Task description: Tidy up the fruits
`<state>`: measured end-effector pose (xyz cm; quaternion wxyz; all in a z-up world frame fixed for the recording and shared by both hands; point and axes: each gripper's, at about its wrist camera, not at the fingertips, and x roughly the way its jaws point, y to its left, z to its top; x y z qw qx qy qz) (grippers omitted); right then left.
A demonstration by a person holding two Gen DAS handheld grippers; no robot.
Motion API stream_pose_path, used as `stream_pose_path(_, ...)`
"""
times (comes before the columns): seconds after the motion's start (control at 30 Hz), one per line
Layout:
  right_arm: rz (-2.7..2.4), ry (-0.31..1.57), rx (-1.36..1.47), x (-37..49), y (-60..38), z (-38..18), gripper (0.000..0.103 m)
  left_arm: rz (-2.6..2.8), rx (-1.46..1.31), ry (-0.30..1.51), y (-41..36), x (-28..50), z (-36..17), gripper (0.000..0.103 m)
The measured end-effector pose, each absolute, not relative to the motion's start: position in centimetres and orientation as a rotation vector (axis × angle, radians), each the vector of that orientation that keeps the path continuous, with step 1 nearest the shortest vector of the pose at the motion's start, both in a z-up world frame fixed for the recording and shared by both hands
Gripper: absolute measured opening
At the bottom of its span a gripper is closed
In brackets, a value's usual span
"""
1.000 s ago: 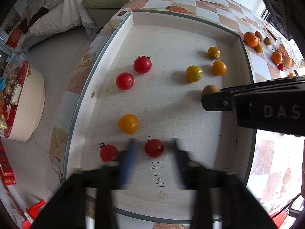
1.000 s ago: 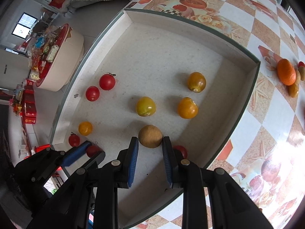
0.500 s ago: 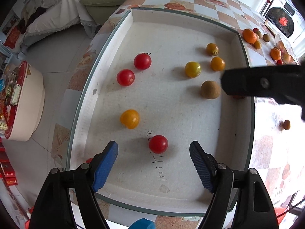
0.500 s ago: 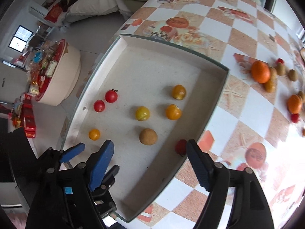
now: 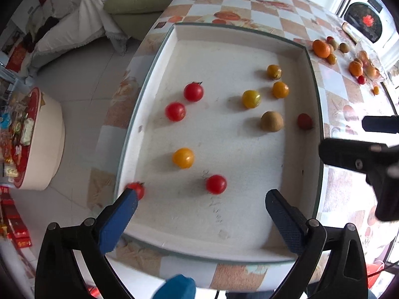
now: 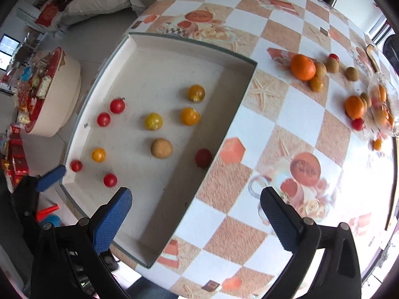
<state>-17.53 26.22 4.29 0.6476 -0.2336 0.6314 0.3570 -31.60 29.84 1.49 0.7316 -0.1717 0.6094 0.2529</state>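
We held the left tongs wide, right tongs wide, tray of tomatoes, one kiwi, possibly oranges beyond.

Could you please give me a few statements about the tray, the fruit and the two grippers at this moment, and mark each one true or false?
1. Both the left gripper and the right gripper stand wide open, holding nothing. True.
2. The brown round kiwi lies inside the shallow white tray. True.
3. The large orange mandarin lies inside the tray. False: it sits on the checkered tablecloth, outside the tray.
4. The tray holds only red tomatoes. False: yellow and orange fruits lie there too, such as the yellow round tomato.
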Motion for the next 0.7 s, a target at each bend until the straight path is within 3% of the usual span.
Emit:
stream_pose_path(0.37,0.761,1.449,-0.631,-20.0,25.2,5.9,0.103,0.503,-0.376,1.469,30.5,-33.0,3.0,0.103)
stream_pose_path(0.7,0.744,1.389,-0.679,-21.5,24.2,8.7,0.103,0.458,-0.295,1.406,29.2,-33.8,6.1,0.103)
